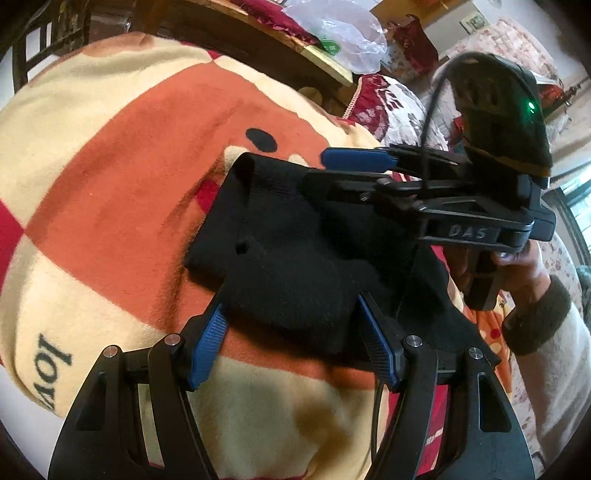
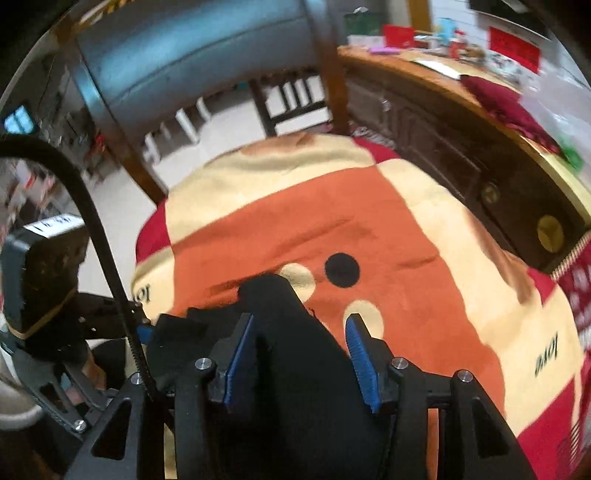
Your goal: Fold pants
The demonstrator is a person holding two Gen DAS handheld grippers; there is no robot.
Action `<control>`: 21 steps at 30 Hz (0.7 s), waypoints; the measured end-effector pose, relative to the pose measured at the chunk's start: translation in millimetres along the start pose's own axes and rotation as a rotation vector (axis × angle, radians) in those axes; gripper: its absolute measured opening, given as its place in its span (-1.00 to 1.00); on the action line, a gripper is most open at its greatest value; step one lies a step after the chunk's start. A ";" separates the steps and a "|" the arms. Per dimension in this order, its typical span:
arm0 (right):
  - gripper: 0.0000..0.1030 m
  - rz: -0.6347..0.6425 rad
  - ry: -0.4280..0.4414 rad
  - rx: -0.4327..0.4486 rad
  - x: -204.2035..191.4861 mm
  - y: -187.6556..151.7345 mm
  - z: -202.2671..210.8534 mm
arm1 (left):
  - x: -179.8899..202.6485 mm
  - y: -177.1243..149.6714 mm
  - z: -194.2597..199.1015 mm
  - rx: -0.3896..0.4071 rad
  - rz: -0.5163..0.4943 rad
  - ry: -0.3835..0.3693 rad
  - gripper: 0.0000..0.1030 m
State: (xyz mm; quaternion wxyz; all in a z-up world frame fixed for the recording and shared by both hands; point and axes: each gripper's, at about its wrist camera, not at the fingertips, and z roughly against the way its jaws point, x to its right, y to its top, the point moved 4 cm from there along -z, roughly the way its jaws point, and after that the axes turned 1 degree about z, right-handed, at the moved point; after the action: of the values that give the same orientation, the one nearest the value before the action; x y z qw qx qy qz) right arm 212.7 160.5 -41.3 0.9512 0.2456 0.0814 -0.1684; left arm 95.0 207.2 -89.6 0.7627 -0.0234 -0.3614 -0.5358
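The black pants (image 1: 295, 254) lie folded into a thick bundle on an orange, cream and red blanket (image 1: 122, 192). My left gripper (image 1: 291, 317) is open, its blue pads on either side of the bundle's near edge. My right gripper (image 1: 332, 170) reaches in from the right over the bundle's far side, jaws apart. In the right wrist view the right gripper (image 2: 301, 325) is open over the black pants (image 2: 291, 350), with a raised fold between the pads. The left gripper (image 2: 144, 332) shows at the left edge there.
A wooden cabinet (image 2: 461, 162) with clutter on top runs along the blanket's far side. A clear plastic bag (image 1: 343, 33) and red cloths lie on it. A chair (image 2: 207, 74) stands beyond the blanket's end. A patterned cushion (image 1: 391, 107) lies behind the pants.
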 end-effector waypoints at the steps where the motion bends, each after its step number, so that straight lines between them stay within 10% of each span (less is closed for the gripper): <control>1: -0.06 0.013 0.007 -0.024 -0.6 0.2 -5.0 | 0.1 0.3 -1.2 0.001 0.002 0.004 0.33; 7: -0.18 0.013 0.051 -0.106 2.2 -2.1 -30.9 | 1.0 0.8 -2.0 0.009 0.001 0.019 0.33; 13: -0.72 0.001 0.025 -0.012 2.2 -10.3 -13.5 | -2.0 0.5 0.6 0.019 0.011 0.020 0.33; 21: -0.76 -0.041 0.039 0.094 -4.7 -10.7 10.5 | 2.4 9.6 -6.6 0.055 0.011 0.035 0.38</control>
State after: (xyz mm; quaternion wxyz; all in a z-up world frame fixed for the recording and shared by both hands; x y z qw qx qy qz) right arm 205.2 147.8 -35.8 0.9331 0.2917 0.0967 -0.1868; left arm 106.9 206.5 -89.6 0.7721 0.0050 -0.3627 -0.5218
